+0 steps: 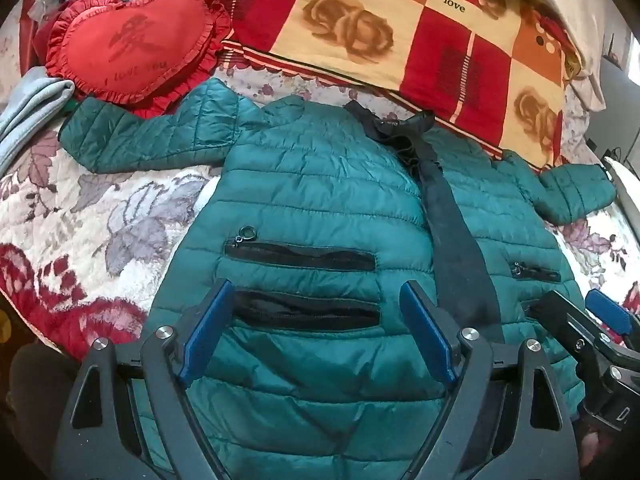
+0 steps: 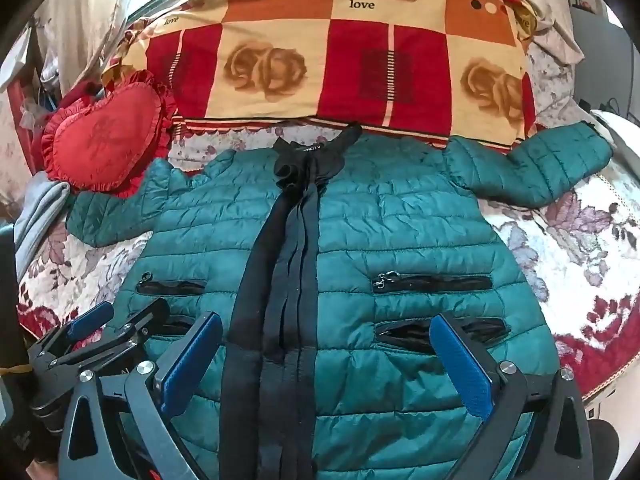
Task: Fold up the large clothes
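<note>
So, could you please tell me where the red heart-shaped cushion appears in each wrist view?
Left wrist: red heart-shaped cushion at upper left, above the teal jacket sleeve.
Right wrist: left of centre, beside the jacket shoulder.
Shared landmark: the checked "love" quilt behind the collar.

The teal puffer jacket's (image 1: 312,184) hem runs off the bottom edge in both views, behind the gripper frames. The heart-shaped cushion (image 1: 132,46) covers part of its sleeve's upper edge. The right gripper (image 1: 600,320) is cut off at the left view's edge. The collar label's lettering is too small to read.
</note>
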`<action>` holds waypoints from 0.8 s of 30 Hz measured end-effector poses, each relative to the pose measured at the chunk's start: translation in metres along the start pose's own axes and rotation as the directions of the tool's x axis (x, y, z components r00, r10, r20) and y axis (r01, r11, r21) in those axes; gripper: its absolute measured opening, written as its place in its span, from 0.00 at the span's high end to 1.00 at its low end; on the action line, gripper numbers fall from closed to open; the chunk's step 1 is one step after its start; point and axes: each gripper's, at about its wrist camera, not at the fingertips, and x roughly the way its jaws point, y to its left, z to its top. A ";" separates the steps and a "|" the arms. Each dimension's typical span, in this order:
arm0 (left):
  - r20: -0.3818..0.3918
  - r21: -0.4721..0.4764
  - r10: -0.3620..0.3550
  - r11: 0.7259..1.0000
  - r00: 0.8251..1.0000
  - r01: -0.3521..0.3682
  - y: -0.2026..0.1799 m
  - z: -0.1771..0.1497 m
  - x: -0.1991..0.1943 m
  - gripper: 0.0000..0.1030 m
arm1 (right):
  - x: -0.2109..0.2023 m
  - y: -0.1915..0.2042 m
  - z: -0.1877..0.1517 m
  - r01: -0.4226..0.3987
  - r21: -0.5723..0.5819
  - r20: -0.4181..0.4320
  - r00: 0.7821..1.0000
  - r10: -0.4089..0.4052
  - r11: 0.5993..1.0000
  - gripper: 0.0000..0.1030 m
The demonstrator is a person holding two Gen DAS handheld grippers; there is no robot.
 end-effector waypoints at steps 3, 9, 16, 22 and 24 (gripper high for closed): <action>-0.001 -0.002 -0.001 1.000 1.000 0.001 -0.002 0.001 0.001 0.18 | -0.001 -0.003 0.000 -0.009 -0.006 -0.003 1.000 0.009 1.000 0.00; 0.000 0.001 0.007 1.000 1.000 -0.007 -0.004 -0.001 0.002 0.18 | 0.002 0.000 -0.001 -0.008 -0.014 -0.003 1.000 0.008 1.000 0.00; -0.006 -0.005 0.004 1.000 1.000 -0.004 0.002 0.002 0.003 0.18 | 0.003 0.001 0.000 0.000 -0.009 -0.001 1.000 0.000 1.000 0.00; -0.007 -0.002 0.005 1.000 1.000 -0.005 0.003 0.003 0.004 0.18 | 0.006 -0.001 -0.001 -0.002 -0.007 -0.002 1.000 0.002 1.000 0.00; -0.008 -0.002 0.006 1.000 1.000 -0.006 0.003 0.003 0.004 0.18 | 0.007 -0.001 -0.002 -0.002 -0.005 0.003 1.000 0.002 1.000 0.00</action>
